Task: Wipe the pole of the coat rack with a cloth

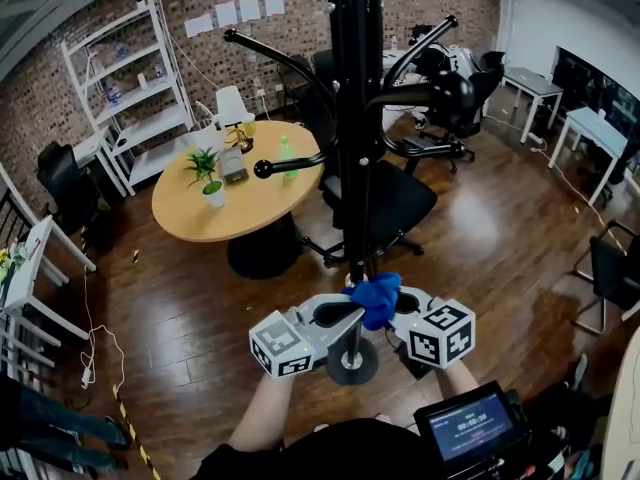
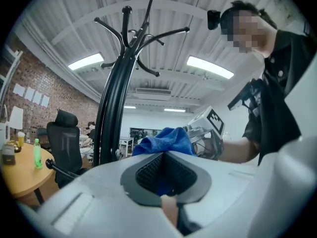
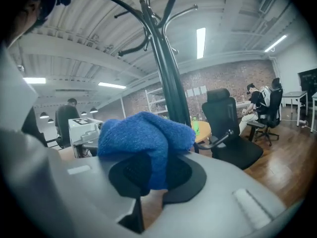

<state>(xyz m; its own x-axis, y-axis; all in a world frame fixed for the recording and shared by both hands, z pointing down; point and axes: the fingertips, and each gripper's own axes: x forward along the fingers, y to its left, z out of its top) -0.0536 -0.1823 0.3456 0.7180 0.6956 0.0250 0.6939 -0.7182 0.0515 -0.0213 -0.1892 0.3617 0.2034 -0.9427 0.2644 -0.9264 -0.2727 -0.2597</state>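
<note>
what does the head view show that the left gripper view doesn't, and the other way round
Only the head view: the coat rack's round base on the wood floor, and the potted plant on the round table.
Only the left gripper view: the hooks at the rack's top against the ceiling, the ceiling lights, and the person's torso.
Both: the blue cloth at the black pole, and the green bottle on the table.
</note>
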